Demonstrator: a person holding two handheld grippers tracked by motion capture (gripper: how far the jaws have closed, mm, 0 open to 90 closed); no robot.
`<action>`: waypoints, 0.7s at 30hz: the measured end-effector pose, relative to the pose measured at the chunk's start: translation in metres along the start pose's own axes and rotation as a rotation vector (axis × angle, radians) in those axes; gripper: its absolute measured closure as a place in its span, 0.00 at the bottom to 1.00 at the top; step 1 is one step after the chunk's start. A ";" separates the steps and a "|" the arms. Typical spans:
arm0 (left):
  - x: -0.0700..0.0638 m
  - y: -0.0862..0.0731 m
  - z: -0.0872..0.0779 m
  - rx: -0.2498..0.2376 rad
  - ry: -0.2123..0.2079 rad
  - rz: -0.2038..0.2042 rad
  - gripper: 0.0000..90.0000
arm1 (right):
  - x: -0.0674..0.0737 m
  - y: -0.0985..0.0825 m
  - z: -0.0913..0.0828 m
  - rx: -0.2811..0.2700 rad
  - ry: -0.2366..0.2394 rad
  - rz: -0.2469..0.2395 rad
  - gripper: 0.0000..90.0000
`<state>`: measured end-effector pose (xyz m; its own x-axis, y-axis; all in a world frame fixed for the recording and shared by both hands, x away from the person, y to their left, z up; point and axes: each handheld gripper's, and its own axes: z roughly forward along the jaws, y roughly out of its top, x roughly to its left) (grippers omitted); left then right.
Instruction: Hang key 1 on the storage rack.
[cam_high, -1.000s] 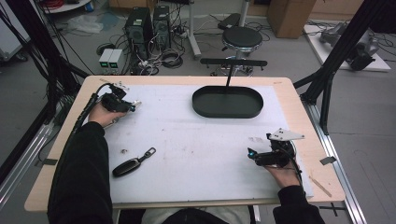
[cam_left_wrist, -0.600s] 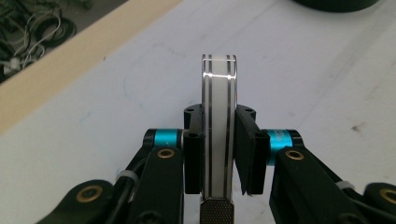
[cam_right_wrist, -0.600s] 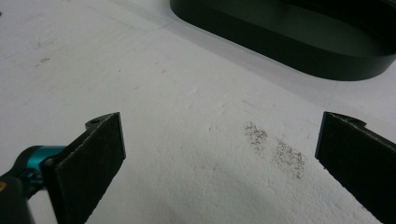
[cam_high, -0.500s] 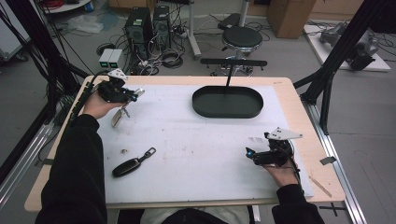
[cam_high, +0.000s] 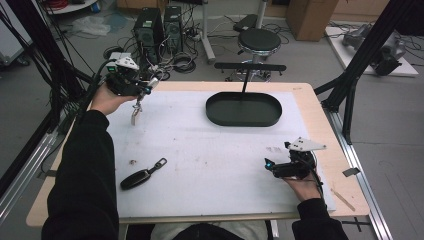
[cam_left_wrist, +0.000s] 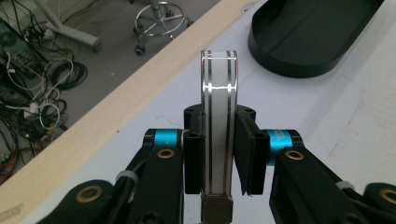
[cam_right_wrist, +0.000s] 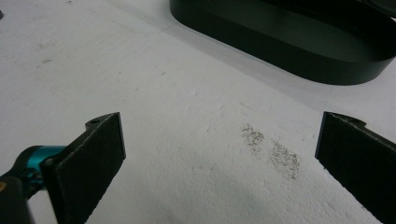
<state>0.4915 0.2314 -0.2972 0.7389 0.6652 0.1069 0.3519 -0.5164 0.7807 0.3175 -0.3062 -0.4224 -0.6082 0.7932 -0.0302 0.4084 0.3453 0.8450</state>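
Observation:
My left gripper (cam_high: 148, 86) is held up over the far left corner of the table (cam_high: 310, 95), shut on a flat white object with chrome edges (cam_left_wrist: 218, 116) that stands upright between its jaws. A small piece (cam_high: 135, 113) dangles below that gripper in the high view. My right gripper (cam_high: 270, 167) rests low on the white mat (cam_high: 210, 155) at the front right. Its black pads (cam_right_wrist: 100, 154) are wide apart, with only a grey smudge (cam_right_wrist: 271, 151) on the mat between them. A black key fob (cam_high: 135, 178) with a ring lies on the mat at the front left.
A black oval tray (cam_high: 243, 120) stands at the back centre of the mat, and appears in the left gripper view (cam_left_wrist: 317, 42) and the right gripper view (cam_right_wrist: 289, 51). A small crumb (cam_high: 133, 161) lies near the fob. Stool, cables and computers sit beyond the far edge.
My left gripper has risen and drawn back toward the far left corner with the white object in it. The right gripper has stayed in place.

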 end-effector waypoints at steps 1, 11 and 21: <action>0.000 0.002 -0.001 0.001 0.000 -0.007 0.83 | 0.000 0.000 0.000 -0.002 0.002 0.001 0.01; -0.006 0.027 -0.004 -0.014 0.005 0.022 0.83 | -0.001 0.000 0.001 -0.006 0.010 0.002 0.01; -0.020 0.063 -0.001 -0.062 -0.006 0.061 0.83 | 0.000 0.001 0.001 -0.003 0.016 0.004 0.01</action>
<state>0.4983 0.1864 -0.2498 0.7611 0.6306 0.1519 0.2700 -0.5210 0.8097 0.3186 -0.3053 -0.4222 -0.6175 0.7864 -0.0183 0.4085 0.3405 0.8469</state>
